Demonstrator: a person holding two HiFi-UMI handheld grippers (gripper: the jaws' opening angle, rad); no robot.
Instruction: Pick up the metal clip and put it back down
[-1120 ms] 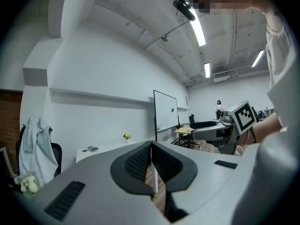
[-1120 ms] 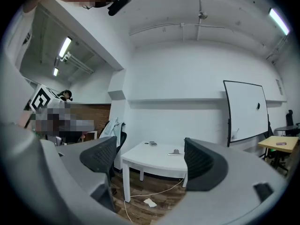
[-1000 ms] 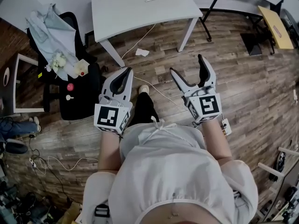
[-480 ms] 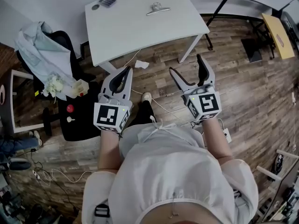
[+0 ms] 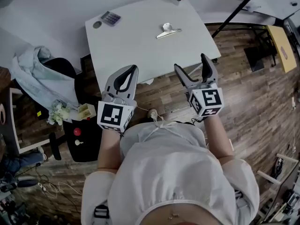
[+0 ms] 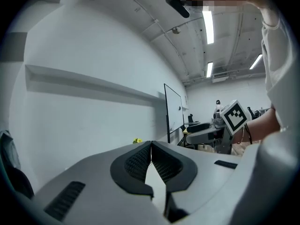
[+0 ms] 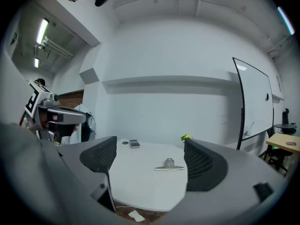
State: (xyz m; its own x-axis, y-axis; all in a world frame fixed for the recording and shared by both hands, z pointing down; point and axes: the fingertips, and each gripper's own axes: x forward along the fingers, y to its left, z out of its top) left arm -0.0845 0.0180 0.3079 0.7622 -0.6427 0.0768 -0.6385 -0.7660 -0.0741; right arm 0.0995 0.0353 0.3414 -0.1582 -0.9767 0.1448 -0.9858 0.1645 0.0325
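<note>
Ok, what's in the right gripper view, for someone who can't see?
The right gripper, fingers wide open, points at a metal clip lying on a white table; it touches nothing. A small yellow-green thing sits behind it.

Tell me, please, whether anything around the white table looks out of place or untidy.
Nothing stands out on the table: the metal clip lies flat near its far side. Left of it, a pale garment is slung loosely over the black chair, and a crumpled paper scrap lies on the floor under the table's near edge.
</note>
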